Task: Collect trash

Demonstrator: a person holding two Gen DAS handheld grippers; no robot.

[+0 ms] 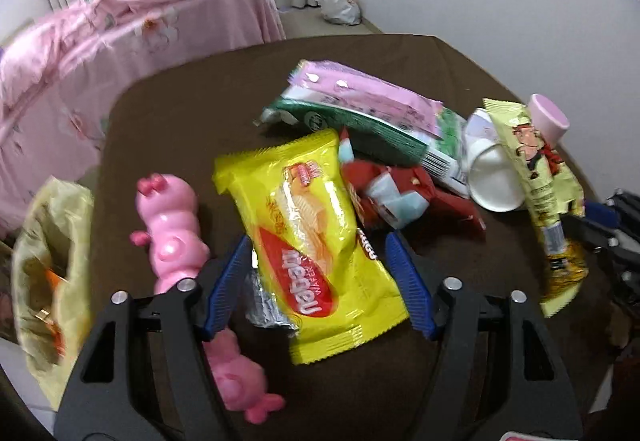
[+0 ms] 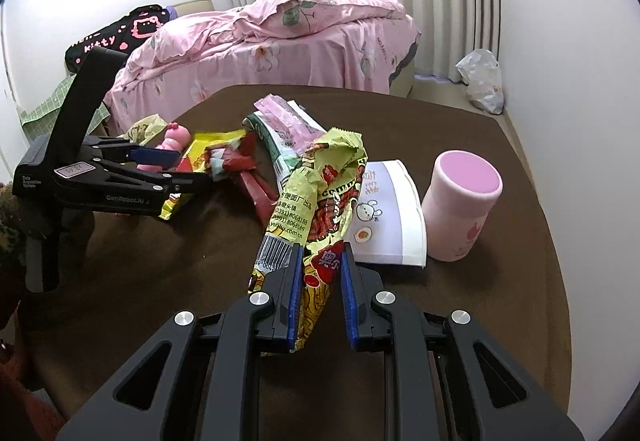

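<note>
A yellow wafer packet (image 1: 316, 225) lies on the brown table (image 1: 180, 113). My left gripper (image 1: 316, 237) stands open astride it, one blue pad on each side and a small gap on the left. From the right wrist view the left gripper (image 2: 196, 167) reaches in low over that packet (image 2: 208, 145). My right gripper (image 2: 322, 245) is shut on a yellow-green snack wrapper (image 2: 332, 177), which stands up crumpled from the pads. That wrapper (image 1: 536, 181) hangs upright at the right in the left wrist view.
A pale yellow trash bag (image 1: 52, 265) gapes at the table's left edge, beside a pink toy (image 1: 168, 229). Behind the packet lie a red wrapper (image 1: 400, 189), a green-white packet (image 1: 360, 129), a pink packet (image 1: 360, 89), a paper cup (image 2: 388, 217) and a pink tub (image 2: 460, 201). A bed (image 2: 280, 41) stands beyond.
</note>
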